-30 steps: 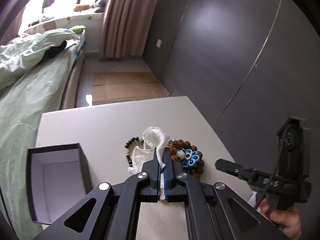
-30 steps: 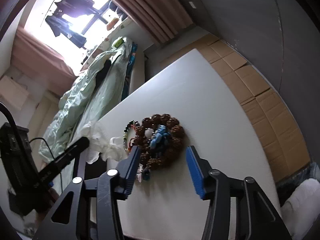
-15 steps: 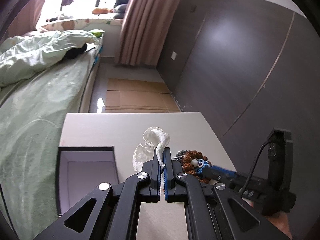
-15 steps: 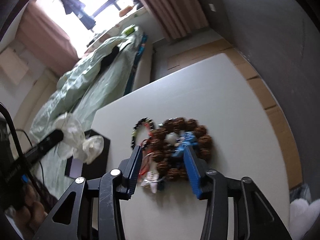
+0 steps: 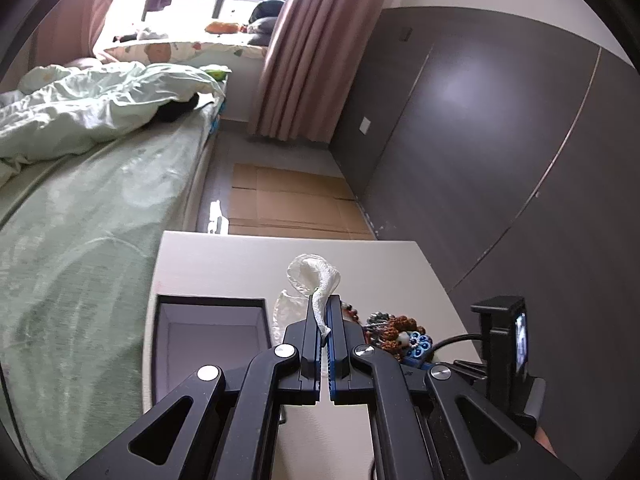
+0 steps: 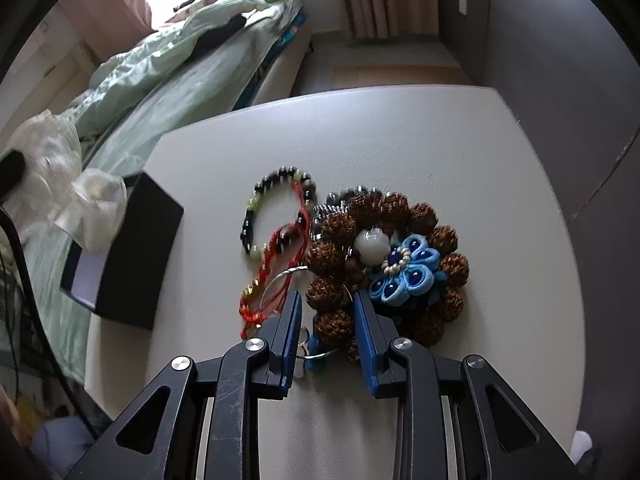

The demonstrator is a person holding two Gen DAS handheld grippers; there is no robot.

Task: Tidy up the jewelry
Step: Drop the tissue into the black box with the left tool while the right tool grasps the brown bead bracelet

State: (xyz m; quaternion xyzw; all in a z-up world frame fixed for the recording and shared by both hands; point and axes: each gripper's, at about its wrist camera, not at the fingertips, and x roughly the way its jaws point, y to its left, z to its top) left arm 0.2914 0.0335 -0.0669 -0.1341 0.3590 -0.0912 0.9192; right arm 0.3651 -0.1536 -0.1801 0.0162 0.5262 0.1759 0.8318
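My left gripper [image 5: 325, 304] is shut on a crumpled white paper wad [image 5: 316, 276], held above the table beside an open black box [image 5: 208, 332]. My right gripper [image 6: 326, 300] is open, its jaws on either side of the near beads of a big brown seed bracelet [image 6: 332, 256]. On that bracelet lie a white bead [image 6: 372, 242] and a blue fabric flower [image 6: 408, 274]. A dark bead bracelet [image 6: 276, 184], a red cord bracelet [image 6: 276, 268] and a thin metal ring [image 6: 280, 280] lie just left. The jewelry pile [image 5: 396, 330] also shows in the left wrist view.
The white table [image 6: 400, 140] ends close on the right by a dark wardrobe wall [image 5: 500, 140]. A bed with green bedding [image 5: 80, 208] runs along the left. Cardboard sheets [image 5: 288, 204] cover the floor beyond the table. The black box [image 6: 132, 256] stands at the table's left edge.
My left gripper has lifted the paper wad off the jewelry and carried it left toward the box. My right gripper has moved down onto the brown bracelet, its jaws narrowing around the near beads.
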